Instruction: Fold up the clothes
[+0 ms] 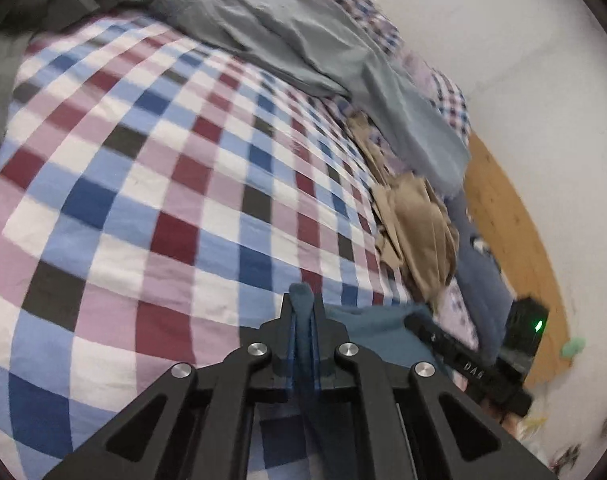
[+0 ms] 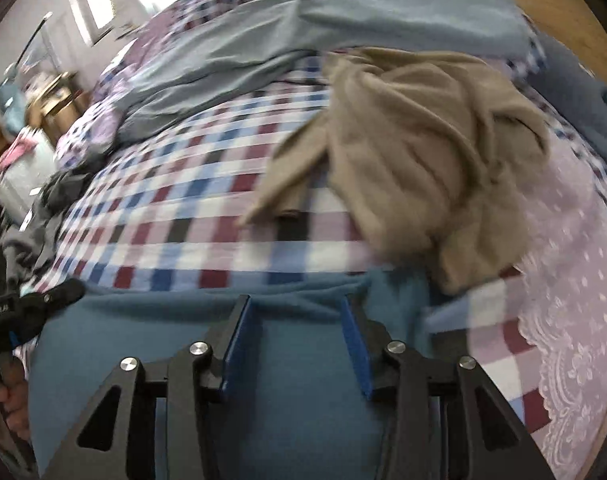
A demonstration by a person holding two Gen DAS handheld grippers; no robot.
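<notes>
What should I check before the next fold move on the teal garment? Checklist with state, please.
1. Left gripper clamped on the teal garment: ok, cloth pinched between shut jaws.
2. Right gripper has a grasp: not ok, jaws open above the cloth, nothing between them.
3. Open bedspread ahead for laying the fold: ok, checked area in front is bare.
4. Tan garment apart from the teal one: cannot tell, its lower edge meets the teal cloth's far corner.
5. Grey-blue garment out of the way: ok, lies at the far side of the bed.
6. Teal garment flat: cannot tell, only part visible.
</notes>
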